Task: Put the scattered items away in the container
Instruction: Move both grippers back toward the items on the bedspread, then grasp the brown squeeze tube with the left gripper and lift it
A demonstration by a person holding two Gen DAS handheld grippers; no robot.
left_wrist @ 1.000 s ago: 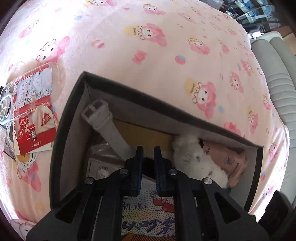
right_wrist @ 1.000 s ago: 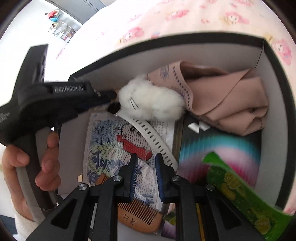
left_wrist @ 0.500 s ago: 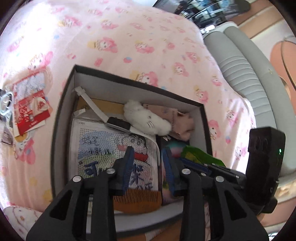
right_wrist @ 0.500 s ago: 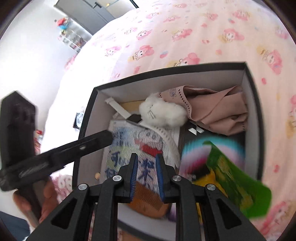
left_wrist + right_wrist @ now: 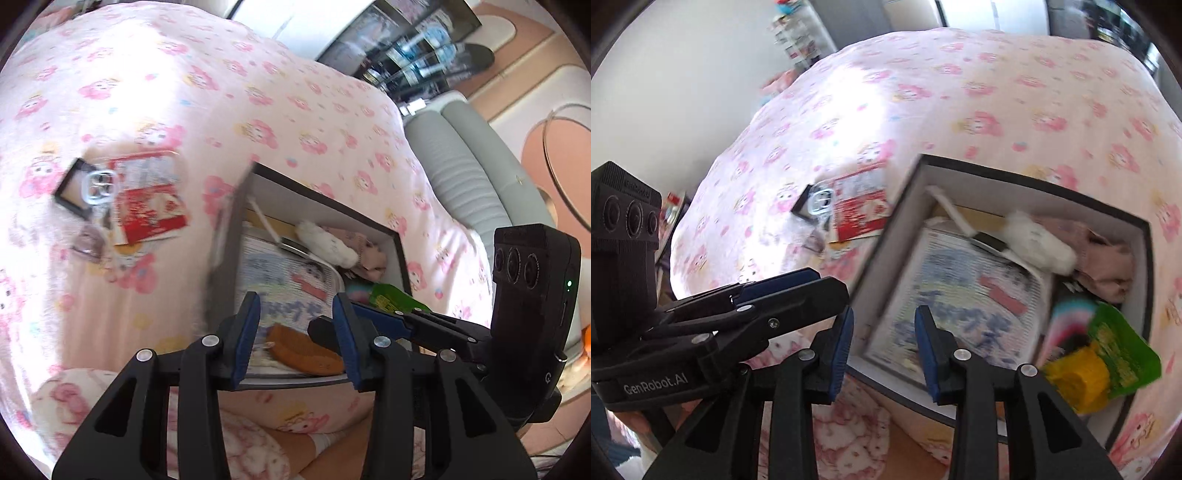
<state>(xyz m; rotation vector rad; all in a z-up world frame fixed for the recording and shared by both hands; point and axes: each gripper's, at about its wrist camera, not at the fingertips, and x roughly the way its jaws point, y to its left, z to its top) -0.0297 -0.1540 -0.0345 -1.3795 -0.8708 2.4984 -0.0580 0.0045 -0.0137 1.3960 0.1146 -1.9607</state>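
Note:
A black box with white inside walls (image 5: 325, 201) (image 5: 1027, 177) sits on the pink bedspread. It holds a cartoon booklet (image 5: 964, 295), a white plush (image 5: 1039, 240), a watch with a white strap (image 5: 266, 225), pink cloth (image 5: 1104, 258), a wooden comb (image 5: 303, 350) and a green snack bag (image 5: 1119, 354). Outside it, to the left, lie a red-and-white packet (image 5: 147, 199) (image 5: 860, 214) and a clear phone case (image 5: 98, 184). My left gripper (image 5: 295, 328) is open and empty above the box's near edge. My right gripper (image 5: 884, 343) is open and empty, also above the near edge.
The pink cartoon bedspread (image 5: 221, 92) covers the whole surface. A grey padded headboard (image 5: 476, 166) stands to the right, with shelves behind it. A small dark item (image 5: 86, 245) lies below the phone case. The other gripper shows in each view (image 5: 532, 325) (image 5: 628, 266).
Both grippers have pulled back and up out of the box and their jaws have opened wider. The view now takes in the packet and phone case left of the box.

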